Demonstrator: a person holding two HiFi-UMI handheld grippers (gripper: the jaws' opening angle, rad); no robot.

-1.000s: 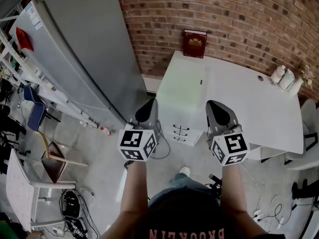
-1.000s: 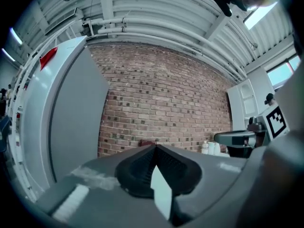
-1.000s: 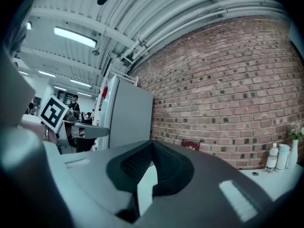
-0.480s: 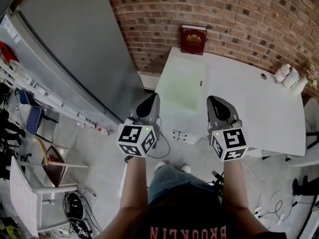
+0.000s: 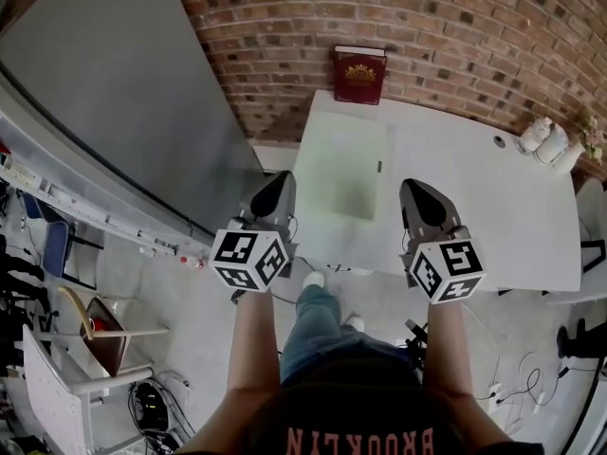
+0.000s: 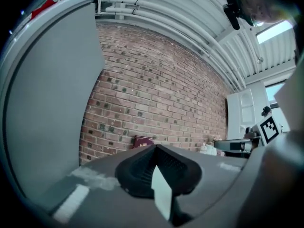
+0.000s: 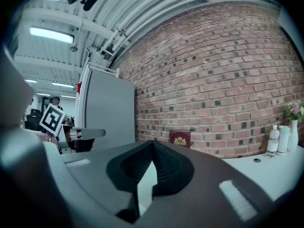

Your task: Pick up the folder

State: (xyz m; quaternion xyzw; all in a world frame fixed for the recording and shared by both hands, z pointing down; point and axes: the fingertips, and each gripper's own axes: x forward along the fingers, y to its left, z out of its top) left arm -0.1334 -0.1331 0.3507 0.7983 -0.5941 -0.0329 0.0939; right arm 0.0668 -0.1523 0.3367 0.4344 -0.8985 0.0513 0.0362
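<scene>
Brick wall (image 5: 455,27) behind white desk (image 5: 474,188) | folder (image 5: 341,173) flat on desk's left end, just beyond both claws | left gripper (image 5: 275,186), right gripper (image 5: 417,195) pinched shut, empty | desk closer than a second ago: approach under way, no grasp yet

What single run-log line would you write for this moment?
left tongs: shut, empty | right tongs: shut, empty | folder: flat on table, untouched

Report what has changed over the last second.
The person has stepped toward the white desk, carrying the left gripper and right gripper nearer its front edge. Nothing was taken hold of. Unchanged: both grippers shut and empty, the green folder flat on the desk, the red book against the brick wall.
</scene>
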